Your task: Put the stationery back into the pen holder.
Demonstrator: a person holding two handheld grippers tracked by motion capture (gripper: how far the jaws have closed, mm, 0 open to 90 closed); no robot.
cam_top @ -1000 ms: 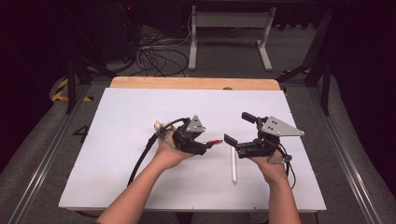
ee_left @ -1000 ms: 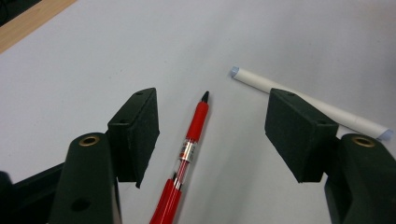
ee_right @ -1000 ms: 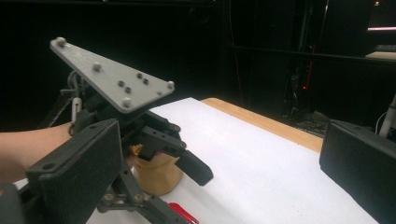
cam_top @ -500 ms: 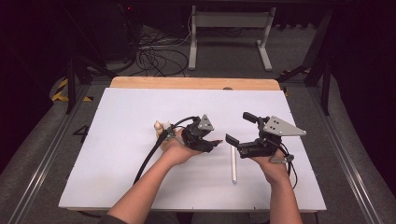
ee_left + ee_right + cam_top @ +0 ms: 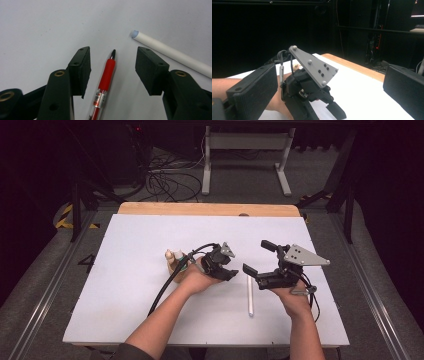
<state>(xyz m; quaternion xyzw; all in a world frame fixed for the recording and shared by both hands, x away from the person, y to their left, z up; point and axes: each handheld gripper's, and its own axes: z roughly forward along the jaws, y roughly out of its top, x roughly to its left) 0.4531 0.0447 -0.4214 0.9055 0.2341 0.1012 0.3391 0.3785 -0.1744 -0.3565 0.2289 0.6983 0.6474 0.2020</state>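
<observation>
Red pen [image 5: 106,79] is seen lying on the white table [image 5: 130,270] between the left gripper's [image 5: 112,68] jaws, which have just been closing without touching it; the right gripper [image 5: 257,257] is held wide open, empty.

- White-topped desk [image 5: 140,240] with a pale wooden far edge [image 5: 200,209].
- Grey floor [image 5: 40,270] around it.
- Tangled black cables [image 5: 165,180], upper centre.
- White metal frame [image 5: 245,150], top.
- Dark surroundings.
</observation>
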